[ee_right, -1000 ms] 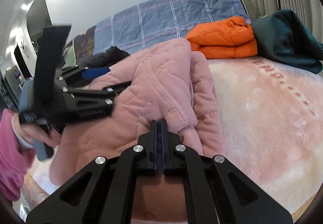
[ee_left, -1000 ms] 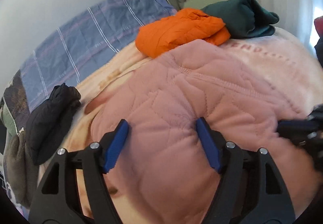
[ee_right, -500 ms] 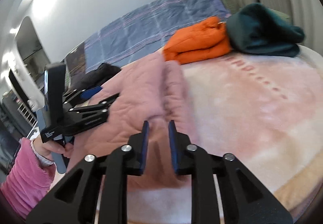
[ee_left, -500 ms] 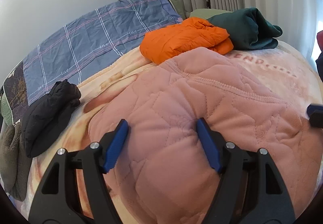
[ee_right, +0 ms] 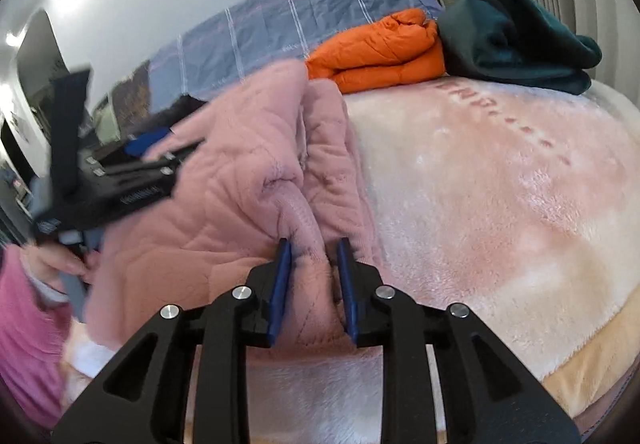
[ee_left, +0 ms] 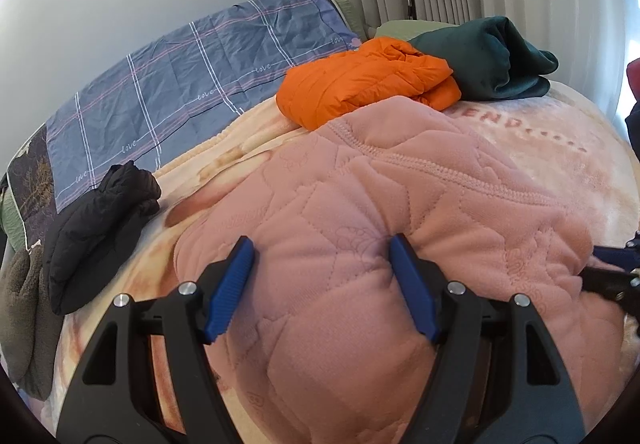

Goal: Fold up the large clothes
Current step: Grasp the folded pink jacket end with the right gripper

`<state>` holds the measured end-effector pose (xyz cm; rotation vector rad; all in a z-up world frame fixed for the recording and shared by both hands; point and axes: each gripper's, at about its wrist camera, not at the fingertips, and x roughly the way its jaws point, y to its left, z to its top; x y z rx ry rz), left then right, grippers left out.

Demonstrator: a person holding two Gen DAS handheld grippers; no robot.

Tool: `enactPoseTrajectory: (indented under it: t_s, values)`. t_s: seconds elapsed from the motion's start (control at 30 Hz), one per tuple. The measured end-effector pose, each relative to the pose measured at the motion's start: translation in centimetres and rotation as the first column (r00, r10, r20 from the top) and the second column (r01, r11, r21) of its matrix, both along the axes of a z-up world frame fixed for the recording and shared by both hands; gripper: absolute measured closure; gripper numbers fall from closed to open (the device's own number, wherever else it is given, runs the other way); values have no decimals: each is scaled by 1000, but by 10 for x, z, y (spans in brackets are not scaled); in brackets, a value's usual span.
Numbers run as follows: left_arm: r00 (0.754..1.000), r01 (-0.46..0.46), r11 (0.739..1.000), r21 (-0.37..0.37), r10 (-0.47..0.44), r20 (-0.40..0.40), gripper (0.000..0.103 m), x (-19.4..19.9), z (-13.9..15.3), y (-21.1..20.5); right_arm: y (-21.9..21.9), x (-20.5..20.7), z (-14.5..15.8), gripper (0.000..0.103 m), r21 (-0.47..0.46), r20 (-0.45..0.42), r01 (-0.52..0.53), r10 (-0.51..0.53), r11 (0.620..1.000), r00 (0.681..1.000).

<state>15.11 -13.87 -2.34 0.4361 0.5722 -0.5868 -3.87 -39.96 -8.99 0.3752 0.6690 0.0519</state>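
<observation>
A pink quilted jacket (ee_left: 360, 204) lies bunched on the bed's fleece blanket (ee_left: 560, 148). My left gripper (ee_left: 320, 268) stands wide, shut on a thick bulge of the jacket, and its right pad dents the fabric. In the right wrist view the jacket (ee_right: 240, 172) is heaped at the left, with my left gripper (ee_right: 172, 148) lying against it. The jaws of my right gripper (ee_right: 314, 264) are opening; a ridge of the jacket's edge sits between the pads. The right gripper (ee_left: 596, 266) also shows at the jacket's right end.
A folded orange jacket (ee_left: 360, 84) and a dark green garment (ee_left: 488, 56) sit at the far side. A black jacket (ee_left: 96, 220) lies at the left below a blue plaid cover (ee_left: 180, 84). A person's hand (ee_right: 60, 264) and pink sleeve (ee_right: 28, 324) hold the left gripper.
My right gripper went from shut on the jacket's edge to parted, swung sideways, and now straddles a fabric ridge. The left gripper kept its hold and place.
</observation>
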Motion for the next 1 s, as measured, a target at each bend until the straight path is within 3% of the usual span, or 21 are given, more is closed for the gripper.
enactPoseTrajectory:
  t_s: [0.27, 0.4, 0.5, 0.77, 1.0]
  values:
    - [1000, -1, 1000, -9, 1, -1, 31, 0, 0, -1, -9, -21, 5, 63, 66, 28, -22, 21, 998, 999]
    - [1000, -1, 1000, -14, 1, 0, 31, 0, -1, 0, -3, -24, 9, 54, 25, 27, -24, 24, 999, 999]
    - [1000, -2, 1000, -18, 2, -2, 31, 0, 0, 1, -4, -25, 8, 40, -11, 20, 15, -14, 1000, 1000]
    - [1000, -2, 1000, -22, 2, -4, 31, 2, 0, 2, -28, -22, -13, 34, 227, -31, 10, -3, 974, 1000]
    - [1000, -2, 1000, -22, 2, -4, 31, 1, 0, 2, -27, -21, -15, 30, 258, -39, 8, 3, 966, 999]
